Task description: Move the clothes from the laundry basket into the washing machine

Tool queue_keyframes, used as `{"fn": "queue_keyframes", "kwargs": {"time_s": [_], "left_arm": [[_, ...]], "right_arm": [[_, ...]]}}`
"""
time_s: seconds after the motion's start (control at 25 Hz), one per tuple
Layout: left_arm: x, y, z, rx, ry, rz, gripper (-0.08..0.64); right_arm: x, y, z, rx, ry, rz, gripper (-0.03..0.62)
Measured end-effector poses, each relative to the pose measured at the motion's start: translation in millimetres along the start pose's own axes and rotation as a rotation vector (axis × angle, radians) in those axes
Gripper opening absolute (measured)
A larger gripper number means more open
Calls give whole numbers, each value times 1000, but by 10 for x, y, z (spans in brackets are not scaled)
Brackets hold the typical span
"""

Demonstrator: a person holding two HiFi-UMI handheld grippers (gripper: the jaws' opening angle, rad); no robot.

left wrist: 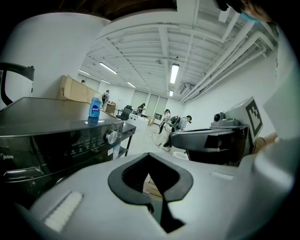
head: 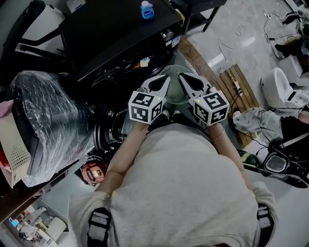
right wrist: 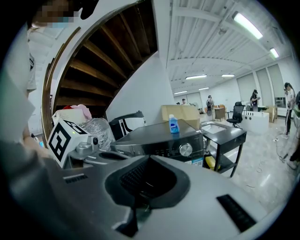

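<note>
The black washing machine stands ahead of me with a blue bottle on its top; its round glass door shows between my grippers. My left gripper and right gripper hang side by side in front of my chest, both shut with nothing in them. In the left gripper view the jaws are closed, the washer to their left. The right gripper faces the washer. A white laundry basket with pink cloth sits at far left.
A plastic-wrapped black appliance stands between basket and washer. A wooden pallet, a white appliance and a pale cloth heap lie on the floor at right. A black side table stands beyond the washer.
</note>
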State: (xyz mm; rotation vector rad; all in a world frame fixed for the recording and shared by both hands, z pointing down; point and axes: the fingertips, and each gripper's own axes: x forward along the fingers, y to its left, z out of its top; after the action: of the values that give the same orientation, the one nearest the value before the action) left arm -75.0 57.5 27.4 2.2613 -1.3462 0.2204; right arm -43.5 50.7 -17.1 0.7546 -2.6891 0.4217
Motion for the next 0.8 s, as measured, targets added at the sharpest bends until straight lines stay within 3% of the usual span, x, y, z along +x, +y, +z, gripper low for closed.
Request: {"fn": "queue_keyframes", "kwargs": {"time_s": [0.8], "left_arm": [[63, -112, 2, -7, 4, -41, 9]], "right_arm": [[-92, -112, -151, -38, 66, 6, 8]]}}
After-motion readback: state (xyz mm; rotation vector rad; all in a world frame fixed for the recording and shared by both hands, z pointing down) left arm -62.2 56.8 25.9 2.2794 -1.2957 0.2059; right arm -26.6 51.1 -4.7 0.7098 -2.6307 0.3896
